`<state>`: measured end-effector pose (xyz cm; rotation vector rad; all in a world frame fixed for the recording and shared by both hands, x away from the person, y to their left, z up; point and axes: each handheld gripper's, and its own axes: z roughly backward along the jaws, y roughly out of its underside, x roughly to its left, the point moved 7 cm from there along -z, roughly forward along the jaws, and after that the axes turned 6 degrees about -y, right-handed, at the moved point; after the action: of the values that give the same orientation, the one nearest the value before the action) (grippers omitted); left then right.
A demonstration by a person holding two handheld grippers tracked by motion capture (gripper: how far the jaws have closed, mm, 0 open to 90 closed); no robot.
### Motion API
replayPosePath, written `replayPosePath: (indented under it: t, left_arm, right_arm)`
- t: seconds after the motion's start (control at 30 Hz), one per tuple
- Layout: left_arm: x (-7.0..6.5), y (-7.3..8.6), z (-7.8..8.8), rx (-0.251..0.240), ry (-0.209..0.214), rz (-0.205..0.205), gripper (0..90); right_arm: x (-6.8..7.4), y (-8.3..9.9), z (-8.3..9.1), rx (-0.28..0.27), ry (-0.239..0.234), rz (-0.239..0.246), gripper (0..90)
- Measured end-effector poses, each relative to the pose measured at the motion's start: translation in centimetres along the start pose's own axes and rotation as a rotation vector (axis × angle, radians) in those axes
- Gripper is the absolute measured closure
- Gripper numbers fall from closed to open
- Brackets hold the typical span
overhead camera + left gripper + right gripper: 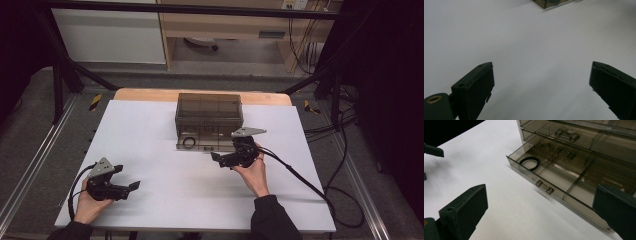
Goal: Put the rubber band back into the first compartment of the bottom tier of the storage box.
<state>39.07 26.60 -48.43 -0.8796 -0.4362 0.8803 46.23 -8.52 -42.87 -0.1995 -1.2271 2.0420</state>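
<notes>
A: Right tool (216, 159) spread wide, nothing between the jaws, parked just in front of the smoky drawer cabinet (209, 114).

B: And the ring?

A: Black ring (529, 163) flat in the bottom drawer (554, 176), pulled out, end compartment. Up ahead of the right tool and off toward its left jaw, not touching. Drawer handle (544, 187) nearer, straight ahead between the jaws.

B: Left tool?

A: Left tool (134, 186) also wide and empty, low over bare white bench (165, 200). Well apart from cabinet and ring, cabinet corner (547, 3) far ahead of it.
</notes>
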Motion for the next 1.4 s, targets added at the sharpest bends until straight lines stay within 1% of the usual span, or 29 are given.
replayPosePath:
  t: [0.1, 0.27, 0.37, 0.67, 0.7, 0.8, 0.87, 0.97, 1.07, 1.33, 1.4]
  left_arm:
    - [0.0, 0.0, 0.0, 0.001, 0.0, -0.001, 5.6]
    - [0.0, 0.0, 0.0, 0.002, -0.001, -0.002, 5.6]
    - [0.0, 0.0, 0.0, 0.001, -0.001, -0.003, 5.6]
    - [-0.1, 0.0, -0.1, 0.004, 0.001, -0.003, 5.6]
    - [-0.1, 0.0, -0.1, 0.004, 0.001, -0.003, 5.6]
    - [-0.1, 0.0, 0.0, 0.003, 0.002, -0.003, 5.6]
    - [-0.1, 0.0, 0.0, 0.003, 0.003, -0.003, 5.6]
    - [-0.2, 0.0, 0.0, 0.004, 0.005, -0.005, 5.6]
    - [-0.2, 0.0, -0.1, 0.004, 0.005, -0.003, 5.6]
    - [-0.2, 0.1, -0.1, 0.007, 0.006, -0.005, 5.6]
    - [-0.2, 0.1, -0.1, 0.008, 0.008, -0.007, 5.6]
  right_arm:
    - [-0.4, 0.7, 0.8, 0.002, 0.004, 0.0, 0.6]
    - [-1.0, 1.9, 2.2, -0.019, -0.012, -0.011, 0.5]
    - [-1.4, 2.5, 2.7, -0.022, -0.007, -0.012, 0.5]
    - [-2.3, 4.7, 4.5, -0.006, 0.004, -0.02, 0.5]
    - [-2.4, 4.9, 4.7, -0.001, 0.007, -0.012, 0.5]
    - [-2.5, 5.6, 5.1, -0.009, -0.008, -0.015, 0.5]
    - [-2.7, 6.2, 5.4, -0.007, -0.007, -0.009, 0.5]
    - [-2.9, 7.0, 5.8, -0.003, -0.019, -0.012, 0.4]
    - [-3.2, 7.6, 6.3, -0.001, -0.027, -0.004, 0.3]
    - [-4.1, 9.2, 7.7, -0.008, -0.031, -0.014, 0.3]
    - [-4.3, 9.5, 8.0, -0.008, -0.029, -0.008, 0.3]
